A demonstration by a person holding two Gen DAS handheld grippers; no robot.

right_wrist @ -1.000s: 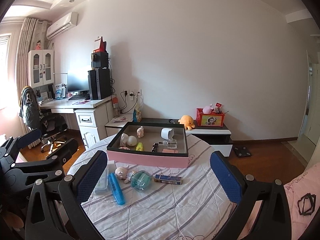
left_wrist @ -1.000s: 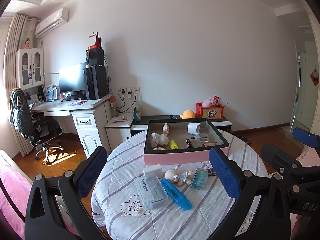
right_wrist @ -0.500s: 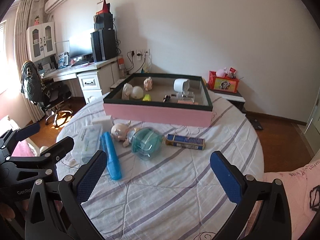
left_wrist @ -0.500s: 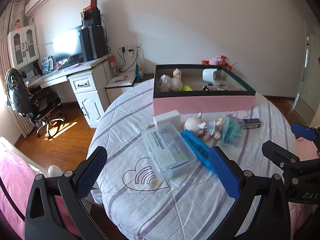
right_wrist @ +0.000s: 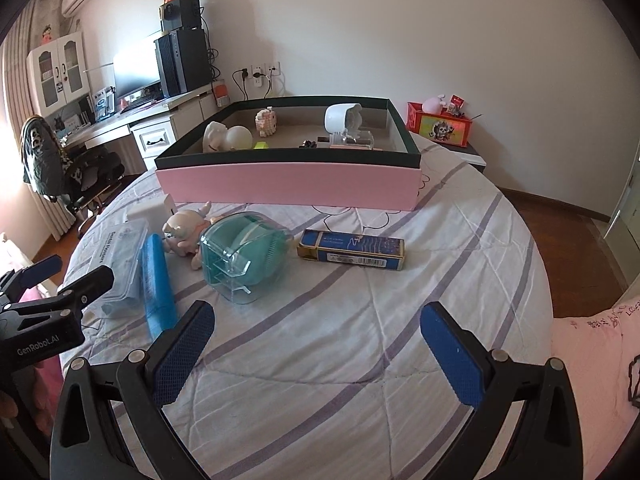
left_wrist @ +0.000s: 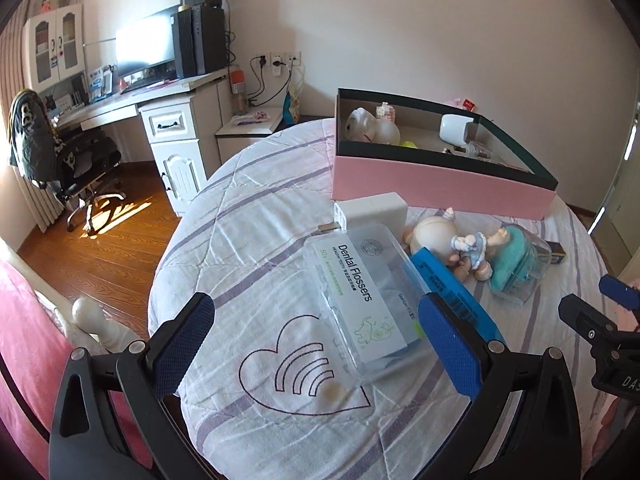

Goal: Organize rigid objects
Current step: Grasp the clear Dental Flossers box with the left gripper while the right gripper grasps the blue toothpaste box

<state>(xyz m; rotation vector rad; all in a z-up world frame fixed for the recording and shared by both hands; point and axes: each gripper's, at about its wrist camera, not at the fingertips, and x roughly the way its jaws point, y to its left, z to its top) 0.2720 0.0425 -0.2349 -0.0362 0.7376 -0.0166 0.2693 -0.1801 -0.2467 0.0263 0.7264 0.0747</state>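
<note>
You have brought both tools lower and closer over the last second, so the items on the quilt-covered round bench (right_wrist: 360, 340) now fill the views. Your left tool (left_wrist: 316, 332) hangs spread wide and holding nothing, with the clear plastic dental flosser box (left_wrist: 360, 296) lying just ahead between its blue-padded fingers (left_wrist: 448, 344). Your right tool (right_wrist: 316, 340) is equally wide and holds nothing, over bare striped cloth. Ahead of it lie a smooth blue tube (right_wrist: 158, 280), a transparent case with a teal insert (right_wrist: 240, 256), a glossy pig-like figurine (right_wrist: 184, 232) and a dark blue rectangular carton (right_wrist: 352, 249). Farthest back stands the pink-sided, dark-rimmed cardboard box (right_wrist: 288, 184), already holding small trinkets.
</note>
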